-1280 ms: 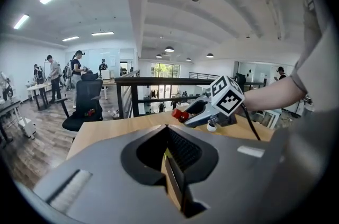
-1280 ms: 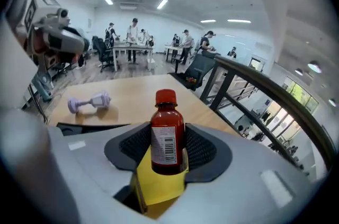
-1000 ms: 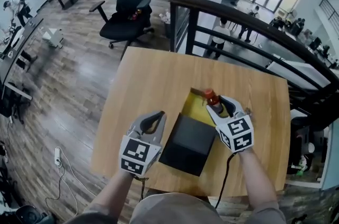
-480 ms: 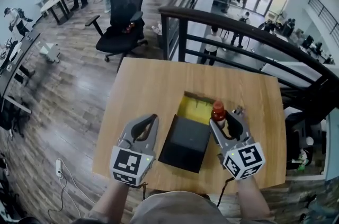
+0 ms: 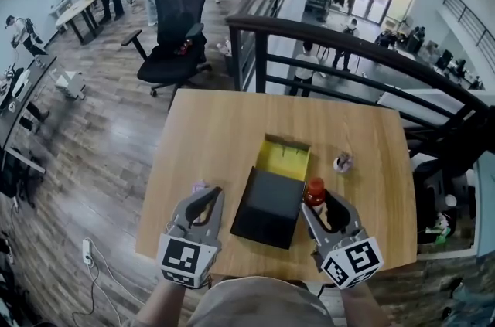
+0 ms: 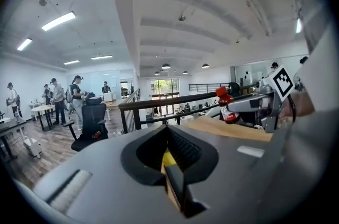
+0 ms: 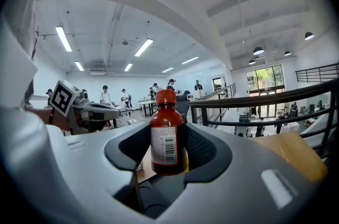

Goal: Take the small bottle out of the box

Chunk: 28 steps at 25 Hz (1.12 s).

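The right gripper (image 5: 325, 203) has its jaws pinched on the small bottle (image 7: 168, 135), a dark red one with a red cap and a barcoded label. It stands upright in the ridged hollow between them. The bottle is out of the box (image 5: 285, 143), held above the tabletop (image 5: 224, 132) just beside the right edge of the black lid (image 5: 268, 207). The yellow inside of the box lies open behind it. The left gripper (image 5: 212, 192) hovers left of the lid, its jaws pressed together on nothing.

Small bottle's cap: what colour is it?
Red; the small bottle's cap shows best in the right gripper view.
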Each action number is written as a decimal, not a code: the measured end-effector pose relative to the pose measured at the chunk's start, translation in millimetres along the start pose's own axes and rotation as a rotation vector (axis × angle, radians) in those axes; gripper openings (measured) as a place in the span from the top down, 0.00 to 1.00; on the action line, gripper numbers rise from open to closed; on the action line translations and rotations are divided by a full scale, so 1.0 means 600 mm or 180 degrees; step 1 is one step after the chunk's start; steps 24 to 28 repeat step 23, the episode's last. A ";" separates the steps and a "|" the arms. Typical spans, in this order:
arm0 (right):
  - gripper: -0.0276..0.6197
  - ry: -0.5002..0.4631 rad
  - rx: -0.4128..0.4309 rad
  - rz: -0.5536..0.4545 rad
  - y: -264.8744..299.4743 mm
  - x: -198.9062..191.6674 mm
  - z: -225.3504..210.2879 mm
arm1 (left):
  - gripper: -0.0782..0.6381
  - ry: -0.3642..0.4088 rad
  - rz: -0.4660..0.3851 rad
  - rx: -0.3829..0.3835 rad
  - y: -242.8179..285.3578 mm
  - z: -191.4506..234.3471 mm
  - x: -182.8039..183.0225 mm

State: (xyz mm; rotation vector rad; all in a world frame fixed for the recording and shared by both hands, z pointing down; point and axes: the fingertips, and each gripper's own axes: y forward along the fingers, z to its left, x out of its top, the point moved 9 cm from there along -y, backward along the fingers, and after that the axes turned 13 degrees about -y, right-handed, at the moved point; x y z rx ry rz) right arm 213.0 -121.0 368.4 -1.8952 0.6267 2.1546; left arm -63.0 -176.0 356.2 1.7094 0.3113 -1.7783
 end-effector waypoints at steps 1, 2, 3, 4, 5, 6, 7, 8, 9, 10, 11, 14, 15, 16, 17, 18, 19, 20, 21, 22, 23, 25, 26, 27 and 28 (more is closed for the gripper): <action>0.63 0.0000 0.0028 0.0025 -0.002 -0.003 0.004 | 0.89 -0.0019 0.0022 -0.0005 -0.002 -0.001 -0.004; 0.63 0.0004 0.0049 0.0048 -0.002 -0.005 0.007 | 0.89 -0.0032 0.0038 -0.0006 -0.003 -0.001 -0.007; 0.63 0.0010 0.0061 0.0067 -0.003 -0.008 0.009 | 0.89 -0.0036 0.0045 0.0001 -0.004 -0.001 -0.009; 0.63 0.0014 0.0065 0.0084 -0.003 -0.010 0.009 | 0.89 -0.0034 0.0042 0.0018 -0.004 0.000 -0.010; 0.63 0.0014 0.0061 0.0098 -0.002 -0.011 0.009 | 0.89 -0.0025 0.0033 0.0037 -0.004 0.001 -0.011; 0.63 0.0013 0.0051 0.0110 -0.001 -0.011 0.008 | 0.89 -0.0013 0.0024 0.0051 -0.004 0.002 -0.010; 0.63 0.0014 0.0036 0.0119 0.000 -0.011 0.007 | 0.89 -0.0003 0.0019 0.0056 -0.005 0.004 -0.009; 0.63 0.0017 0.0022 0.0125 0.001 -0.009 0.005 | 0.89 0.0002 0.0015 0.0055 -0.005 0.005 -0.007; 0.63 0.0019 0.0011 0.0131 0.003 -0.008 0.003 | 0.89 0.0000 0.0008 0.0053 -0.004 0.006 -0.004; 0.63 0.0021 0.0004 0.0139 0.004 -0.007 0.001 | 0.89 -0.0007 0.0001 0.0050 -0.004 0.007 -0.002; 0.63 0.0024 0.0002 0.0148 0.006 -0.007 -0.001 | 0.89 -0.0017 -0.0003 0.0046 -0.003 0.007 0.000; 0.63 0.0048 0.0024 0.0177 0.007 -0.009 -0.004 | 0.89 -0.0049 -0.0005 0.0035 0.000 0.005 0.001; 0.63 0.0061 0.0038 0.0187 0.007 -0.010 -0.004 | 0.89 -0.0059 0.0001 0.0037 0.001 0.004 0.000; 0.63 0.0074 0.0054 0.0194 0.007 -0.010 -0.005 | 0.89 -0.0065 0.0011 0.0041 0.001 0.003 -0.001; 0.63 0.0081 0.0068 0.0197 0.007 -0.010 -0.005 | 0.89 -0.0067 0.0022 0.0042 0.001 0.001 -0.002; 0.63 0.0082 0.0078 0.0200 0.008 -0.009 -0.005 | 0.89 -0.0063 0.0027 0.0037 0.001 -0.001 -0.002; 0.63 0.0080 0.0084 0.0207 0.008 -0.009 -0.005 | 0.89 -0.0054 0.0028 0.0029 0.000 -0.003 -0.001; 0.63 0.0080 0.0088 0.0216 0.008 -0.009 -0.004 | 0.89 -0.0042 0.0027 0.0017 0.000 -0.005 0.000; 0.63 0.0081 0.0092 0.0221 0.007 -0.009 -0.004 | 0.89 -0.0029 0.0028 0.0006 0.000 -0.008 0.001; 0.63 0.0083 0.0094 0.0224 0.006 -0.008 -0.003 | 0.89 -0.0018 0.0030 -0.0002 -0.001 -0.010 0.001; 0.63 0.0084 0.0096 0.0224 0.005 -0.008 -0.002 | 0.89 -0.0008 0.0032 -0.0010 -0.001 -0.012 0.002; 0.63 0.0084 0.0096 0.0224 0.005 -0.008 -0.002 | 0.89 -0.0008 0.0032 -0.0010 -0.001 -0.012 0.002; 0.63 0.0084 0.0096 0.0224 0.005 -0.008 -0.002 | 0.89 -0.0008 0.0032 -0.0010 -0.001 -0.012 0.002; 0.63 0.0084 0.0096 0.0224 0.005 -0.008 -0.002 | 0.89 -0.0008 0.0032 -0.0010 -0.001 -0.012 0.002; 0.63 0.0084 0.0096 0.0224 0.005 -0.008 -0.002 | 0.89 -0.0008 0.0032 -0.0010 -0.001 -0.012 0.002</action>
